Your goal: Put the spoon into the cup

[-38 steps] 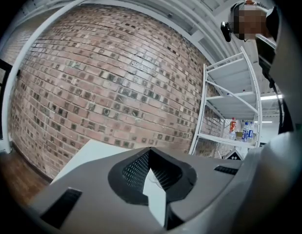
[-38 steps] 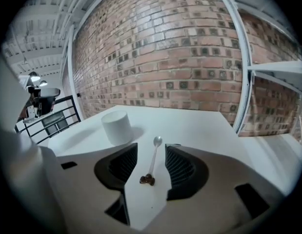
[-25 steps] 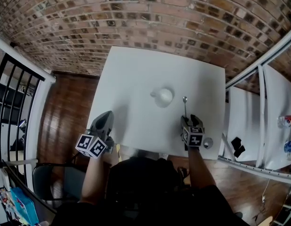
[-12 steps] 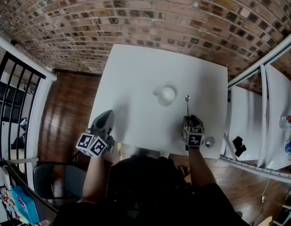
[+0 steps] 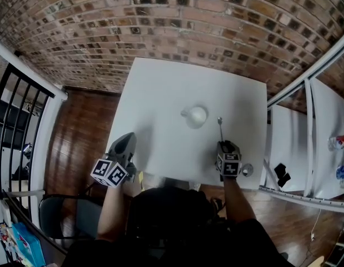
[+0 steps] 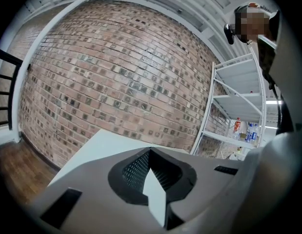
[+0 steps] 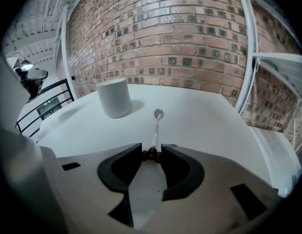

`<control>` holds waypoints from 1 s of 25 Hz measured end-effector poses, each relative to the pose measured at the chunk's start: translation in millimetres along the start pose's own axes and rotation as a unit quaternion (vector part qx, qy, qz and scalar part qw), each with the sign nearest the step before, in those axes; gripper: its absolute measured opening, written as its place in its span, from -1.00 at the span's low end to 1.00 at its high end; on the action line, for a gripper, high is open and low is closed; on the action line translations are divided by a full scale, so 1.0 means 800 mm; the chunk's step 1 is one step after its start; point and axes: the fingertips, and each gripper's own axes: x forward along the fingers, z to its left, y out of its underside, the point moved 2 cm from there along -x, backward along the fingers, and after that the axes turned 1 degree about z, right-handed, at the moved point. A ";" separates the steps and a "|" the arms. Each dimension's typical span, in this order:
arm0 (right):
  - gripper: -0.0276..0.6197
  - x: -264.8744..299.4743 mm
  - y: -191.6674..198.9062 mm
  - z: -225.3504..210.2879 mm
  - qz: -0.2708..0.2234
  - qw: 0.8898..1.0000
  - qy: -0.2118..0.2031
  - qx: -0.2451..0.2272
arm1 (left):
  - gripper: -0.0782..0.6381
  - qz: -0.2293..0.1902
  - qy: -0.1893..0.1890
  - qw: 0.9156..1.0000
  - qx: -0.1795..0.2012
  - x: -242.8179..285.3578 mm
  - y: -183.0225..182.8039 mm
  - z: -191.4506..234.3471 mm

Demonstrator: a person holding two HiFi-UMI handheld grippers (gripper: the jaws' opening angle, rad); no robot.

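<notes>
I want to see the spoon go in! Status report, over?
Left gripper shut, empty. Right gripper closing round the spoon at its handle end; it lies flat on the table. White cup upright, left of spoon, nothing between.

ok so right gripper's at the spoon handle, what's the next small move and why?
Probably finish closing before any lift. The right gripper has its jaws closing with the handle end of the spoon between them, and it lies flat on the table. The cup stands upright ahead to the left, so carry it there only once clamped.
</notes>
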 end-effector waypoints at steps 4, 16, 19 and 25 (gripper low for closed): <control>-0.52 -0.011 -0.013 -0.004 -0.021 1.000 0.000 -0.007 | -0.77 -0.002 0.007 1.000 0.003 0.004 -0.001 -0.003; -0.52 -0.061 -0.088 -0.022 -0.111 0.994 0.010 -0.013 | -0.77 -0.026 0.047 0.998 0.023 0.026 -0.024 -0.032; -0.52 -0.081 -0.110 -0.022 -0.138 0.990 0.008 -0.022 | -0.77 -0.034 0.054 0.998 0.030 0.028 -0.033 -0.038; -0.52 -0.125 -0.172 -0.013 -0.207 0.977 -0.017 -0.047 | -0.77 -0.060 0.062 0.995 0.043 0.038 -0.062 -0.045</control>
